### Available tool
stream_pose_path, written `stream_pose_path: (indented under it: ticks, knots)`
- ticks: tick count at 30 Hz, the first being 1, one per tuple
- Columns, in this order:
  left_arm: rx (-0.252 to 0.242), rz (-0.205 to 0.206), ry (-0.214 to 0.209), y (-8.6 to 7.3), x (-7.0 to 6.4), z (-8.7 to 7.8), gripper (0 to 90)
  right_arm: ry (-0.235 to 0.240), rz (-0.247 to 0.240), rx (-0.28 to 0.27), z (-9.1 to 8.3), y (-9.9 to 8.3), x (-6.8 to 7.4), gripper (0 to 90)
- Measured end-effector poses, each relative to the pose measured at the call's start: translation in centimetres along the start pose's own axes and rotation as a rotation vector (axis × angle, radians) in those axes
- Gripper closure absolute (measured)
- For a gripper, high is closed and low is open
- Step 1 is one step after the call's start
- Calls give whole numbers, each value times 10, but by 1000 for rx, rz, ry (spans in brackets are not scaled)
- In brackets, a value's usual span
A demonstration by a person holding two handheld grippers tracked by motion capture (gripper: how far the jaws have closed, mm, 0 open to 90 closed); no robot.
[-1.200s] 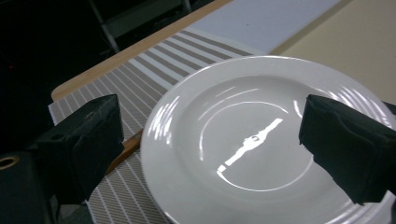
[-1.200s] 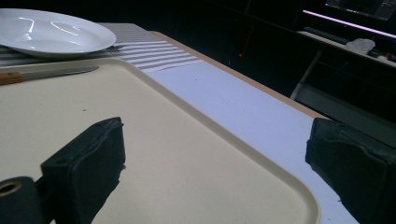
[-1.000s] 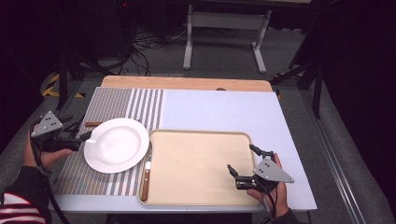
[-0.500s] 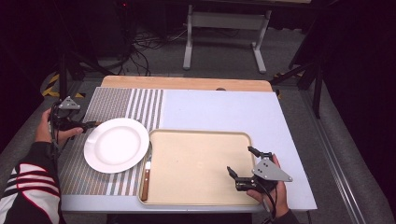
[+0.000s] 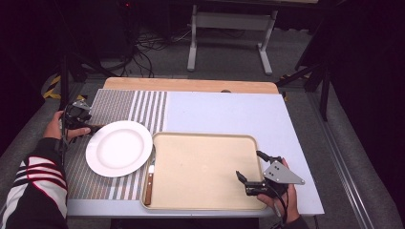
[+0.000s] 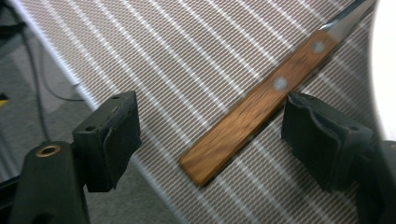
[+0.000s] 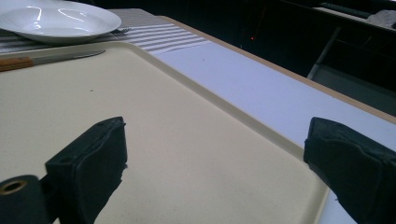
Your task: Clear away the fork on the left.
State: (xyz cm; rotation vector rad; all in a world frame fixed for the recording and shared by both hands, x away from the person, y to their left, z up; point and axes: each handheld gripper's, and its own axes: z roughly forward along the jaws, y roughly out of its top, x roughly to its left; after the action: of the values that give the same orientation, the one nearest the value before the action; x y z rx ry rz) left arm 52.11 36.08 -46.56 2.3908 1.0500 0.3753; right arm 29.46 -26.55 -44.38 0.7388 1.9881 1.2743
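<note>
Wooden-handled utensil (image 6: 254, 120) lies on the striped placemat (image 6: 187, 56) at the surface's left edge, its blade end beside the white plate (image 5: 119, 148). My left hand-held gripper (image 6: 210, 135) straddles the handle, released and not yet clamped. I judge the grasp remains; my right hand-held gripper (image 7: 215, 163) waits, spread, over the tray (image 5: 200, 167).

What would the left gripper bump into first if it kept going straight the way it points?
The wooden handle, most likely. It lies on the striped mat between the open jaws of the left gripper, just ahead. Beyond it sits the white plate. How far above the mat the jaws are is hard to judge.
</note>
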Motion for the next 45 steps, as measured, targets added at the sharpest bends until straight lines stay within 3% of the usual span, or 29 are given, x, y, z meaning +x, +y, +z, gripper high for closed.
stream_pose_path:
  ticks: [2, 4, 7, 10, 12, 19, 22, 24, 30, 36, 45]
  knots:
    - [0, 28, 7, 5, -3, 1, 236, 3, -4, 5, 0, 0, 0, 69]
    - [7, 33, -13, 6, -3, 1, 291, 4, -16, 10, 2, 0, 1, 69]
    - [-11, 2, -66, 2, -1, 0, 375, 7, -17, 16, 2, -1, 0, 69]
    - [-19, -10, -67, 1, -3, 0, 432, 7, -22, 19, 1, -1, -1, 76]
    - [-22, 16, -38, 3, -7, -1, 523, 1, -16, 16, 1, -2, -2, 77]
    - [-33, 30, 69, 3, -14, -2, 662, 1, -18, 15, 0, -2, -3, 77]
    - [-14, 45, 101, 2, -17, -4, 722, 7, -23, 19, 0, -2, -2, 77]
    - [0, 56, 101, 1, -19, -5, 751, 11, -24, 20, 1, -2, -1, 78]
    - [1, 57, 102, 2, -20, -5, 755, 20, -28, 29, 3, -1, 1, 78]
    - [-26, 68, 171, 4, -25, -3, 757, 24, -31, 35, 4, -1, 1, 79]
    - [-127, 102, 263, 12, -38, -11, 758, 17, -30, 31, 3, 0, 1, 80]
